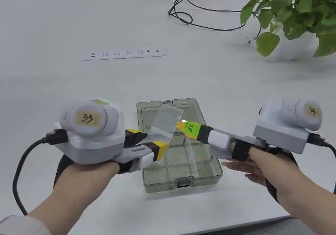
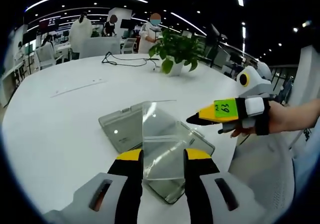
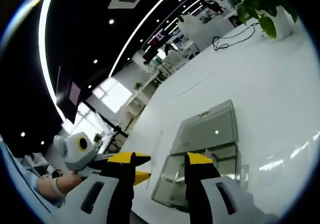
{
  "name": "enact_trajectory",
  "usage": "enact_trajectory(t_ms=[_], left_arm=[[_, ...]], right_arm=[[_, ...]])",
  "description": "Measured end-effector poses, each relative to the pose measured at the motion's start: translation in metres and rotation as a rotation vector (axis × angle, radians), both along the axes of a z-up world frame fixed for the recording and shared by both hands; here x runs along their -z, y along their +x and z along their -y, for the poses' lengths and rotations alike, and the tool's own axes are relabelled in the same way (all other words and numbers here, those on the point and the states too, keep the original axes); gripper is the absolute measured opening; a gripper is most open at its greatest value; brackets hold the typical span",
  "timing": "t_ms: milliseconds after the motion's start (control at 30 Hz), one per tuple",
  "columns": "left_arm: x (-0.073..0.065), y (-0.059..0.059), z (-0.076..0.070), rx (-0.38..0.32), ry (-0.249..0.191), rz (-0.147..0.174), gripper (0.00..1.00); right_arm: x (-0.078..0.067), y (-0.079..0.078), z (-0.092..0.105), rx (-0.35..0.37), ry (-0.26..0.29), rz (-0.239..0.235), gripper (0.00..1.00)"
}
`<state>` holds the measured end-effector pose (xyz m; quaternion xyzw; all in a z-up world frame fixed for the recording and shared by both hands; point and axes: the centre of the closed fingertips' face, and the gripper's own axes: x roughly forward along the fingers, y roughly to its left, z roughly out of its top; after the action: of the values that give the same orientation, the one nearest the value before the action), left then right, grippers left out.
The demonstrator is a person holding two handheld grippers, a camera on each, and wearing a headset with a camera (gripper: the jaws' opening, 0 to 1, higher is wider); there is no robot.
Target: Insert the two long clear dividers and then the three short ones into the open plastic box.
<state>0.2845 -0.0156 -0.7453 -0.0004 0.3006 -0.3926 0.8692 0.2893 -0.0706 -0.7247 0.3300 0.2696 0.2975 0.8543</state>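
The open plastic box (image 1: 181, 183) sits on the white table in front of me, its lid (image 1: 157, 107) laid flat behind it. A clear strip (image 1: 192, 156) stands inside it, running front to back. My left gripper (image 1: 149, 141) is shut on a clear divider (image 1: 164, 123) and holds it upright and tilted above the box's left half; the divider (image 2: 160, 149) spans the gap between its yellow tips (image 2: 162, 156). My right gripper (image 1: 185, 128) is open and empty, its tip close to the divider's right edge. In its own view, the right gripper (image 3: 160, 159) points at the box (image 3: 200, 164).
A white power strip (image 1: 123, 53) lies further back on the table. A black cable (image 1: 194, 12) and a potted plant (image 1: 294, 14) are at the far right. The table's near edge runs just under my hands. People stand in the background (image 2: 150, 31).
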Motion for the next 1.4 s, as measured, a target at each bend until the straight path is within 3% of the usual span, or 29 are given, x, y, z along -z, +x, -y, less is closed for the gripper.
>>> enact_trajectory(t_ms=[333, 667, 1167, 1400], left_arm=[[-0.003, -0.004, 0.008, 0.006, -0.011, 0.022, 0.3], [-0.004, -0.006, 0.01, 0.0, -0.025, 0.026, 0.3], [-0.004, -0.006, 0.012, -0.026, -0.045, 0.021, 0.3], [-0.005, -0.005, 0.013, -0.028, -0.051, 0.018, 0.3]], right_arm=[[-0.003, -0.006, -0.02, 0.021, 0.076, -0.067, 0.24], [0.002, -0.005, -0.02, 0.018, 0.059, -0.077, 0.08], [0.005, -0.001, -0.016, 0.026, 0.067, -0.086, 0.03], [0.004, 0.0, -0.016, 0.017, 0.037, -0.076, 0.02]])
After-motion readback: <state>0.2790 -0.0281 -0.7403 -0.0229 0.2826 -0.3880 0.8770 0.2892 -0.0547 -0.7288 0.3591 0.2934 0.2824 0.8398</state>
